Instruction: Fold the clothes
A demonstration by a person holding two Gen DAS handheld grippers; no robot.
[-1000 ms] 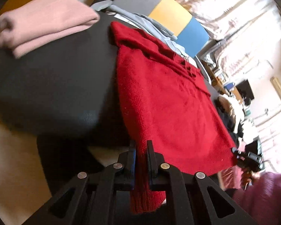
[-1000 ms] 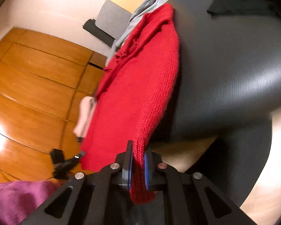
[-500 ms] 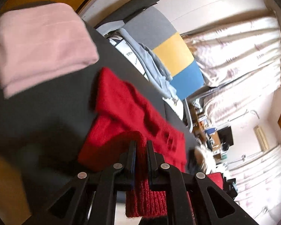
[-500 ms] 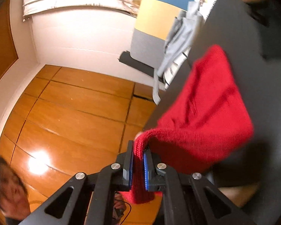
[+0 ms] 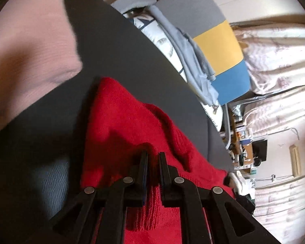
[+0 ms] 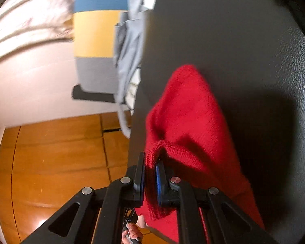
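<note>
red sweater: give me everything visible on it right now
The red sweater is a chunky knit with a ribbed hem, lying doubled over on the dark table. The left gripper and the right gripper each pinch a bit of ribbed edge above the lower layer. The pink folded garment lies apart.

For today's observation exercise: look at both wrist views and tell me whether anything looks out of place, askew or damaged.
Nothing looks damaged or spilled. The red sweater lies bunched and doubled over on the dark table, but that fits mid-fold: the left gripper and the right gripper each pinch its ribbed hem. The pink folded garment sits neatly beside it.
</note>
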